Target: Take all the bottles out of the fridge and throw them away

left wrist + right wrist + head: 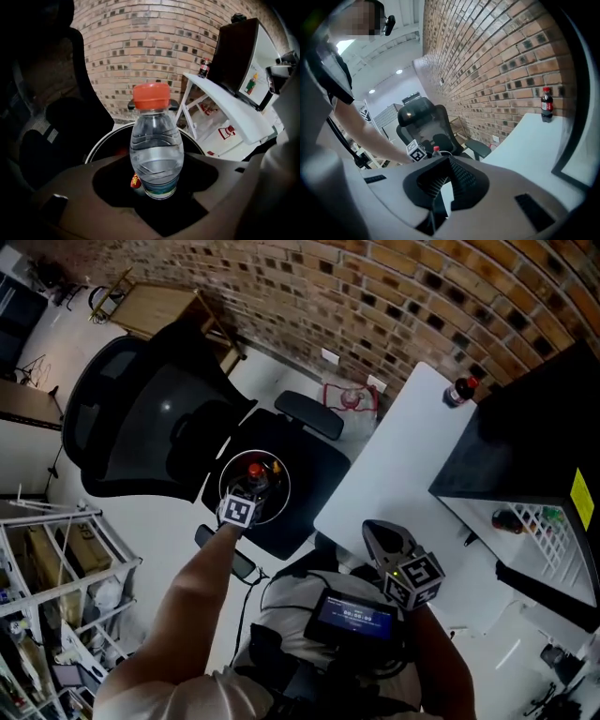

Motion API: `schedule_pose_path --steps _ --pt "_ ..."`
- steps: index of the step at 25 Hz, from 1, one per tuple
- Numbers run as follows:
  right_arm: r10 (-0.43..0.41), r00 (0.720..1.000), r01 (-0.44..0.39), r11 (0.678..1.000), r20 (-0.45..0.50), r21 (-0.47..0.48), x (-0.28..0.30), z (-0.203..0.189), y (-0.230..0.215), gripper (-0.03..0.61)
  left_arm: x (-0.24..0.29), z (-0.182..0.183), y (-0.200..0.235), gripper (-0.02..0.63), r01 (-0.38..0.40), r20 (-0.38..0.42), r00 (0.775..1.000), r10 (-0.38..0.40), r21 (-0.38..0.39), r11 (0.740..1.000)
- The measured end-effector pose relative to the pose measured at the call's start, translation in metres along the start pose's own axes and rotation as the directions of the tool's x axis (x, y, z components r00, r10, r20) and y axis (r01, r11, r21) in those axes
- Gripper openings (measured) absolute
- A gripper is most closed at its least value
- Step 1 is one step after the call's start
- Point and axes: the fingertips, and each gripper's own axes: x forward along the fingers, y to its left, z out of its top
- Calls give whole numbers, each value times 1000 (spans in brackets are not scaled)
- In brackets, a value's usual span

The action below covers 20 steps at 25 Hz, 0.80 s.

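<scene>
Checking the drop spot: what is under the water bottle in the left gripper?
A round white-rimmed bin on the office chair seat sits below the water bottle in the left gripper. Bottle and jaws cover most of its dark inside; contents can't be made out.

The left gripper (248,491) has matt dark plastic jaws; between them sits a clear, glossy, ribbed plastic bottle (156,157) with a smooth orange cap (151,96). Beyond the jaws stands a rough red-brown brick wall (140,42).
</scene>
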Motion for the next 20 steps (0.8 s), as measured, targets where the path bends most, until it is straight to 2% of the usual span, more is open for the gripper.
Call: schedule_pose_path --steps 6,11,14,16,20 --pt "-74 997 72 993 16 97 -20 -3 -21 3 51 -31 8 316 30 -177 983 -37 -41 999" --pt "-53 998 47 991 43 125 -11 2 -26 3 79 -49 9 316 36 -228 972 -53 -78 996" --pt "-19 1000 17 994 19 110 17 -3 -30 3 90 -52 7 318 52 -220 972 -79 -125 991" --pt "19 1000 -16 995 -23 99 46 -9 -29 3 98 -52 7 318 52 -225 971 -79 -126 991" --pt "140 985 -132 988 -100 84 119 -19 -4 3 113 -60 10 318 53 -287 953 -95 -150 987"
